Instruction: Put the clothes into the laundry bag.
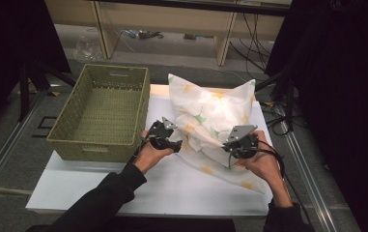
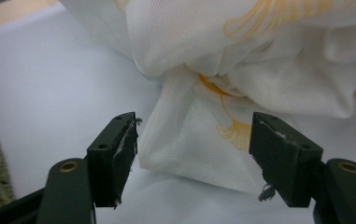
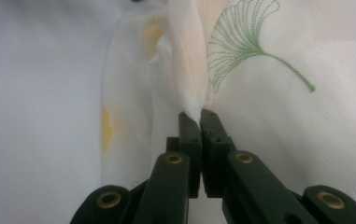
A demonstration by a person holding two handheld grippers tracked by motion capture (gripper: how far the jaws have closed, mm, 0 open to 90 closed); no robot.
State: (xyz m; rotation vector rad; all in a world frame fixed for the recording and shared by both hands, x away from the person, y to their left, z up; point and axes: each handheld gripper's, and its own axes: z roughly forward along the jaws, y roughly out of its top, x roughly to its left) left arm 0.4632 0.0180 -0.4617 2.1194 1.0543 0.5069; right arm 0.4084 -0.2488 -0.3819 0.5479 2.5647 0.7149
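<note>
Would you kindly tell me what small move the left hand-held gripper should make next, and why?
Probably ease forward and close on the cloth. The left hand-held gripper is open, with a flap of cloth lying between its jaws but not pinched, while the right hand-held gripper is already shut on a fold.

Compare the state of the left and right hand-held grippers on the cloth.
The left hand-held gripper stands open, a cloth corner loose between its jaws; the right hand-held gripper is shut, pinching a cloth fold. The left is nearer the basket. Both have black jaws.
</note>
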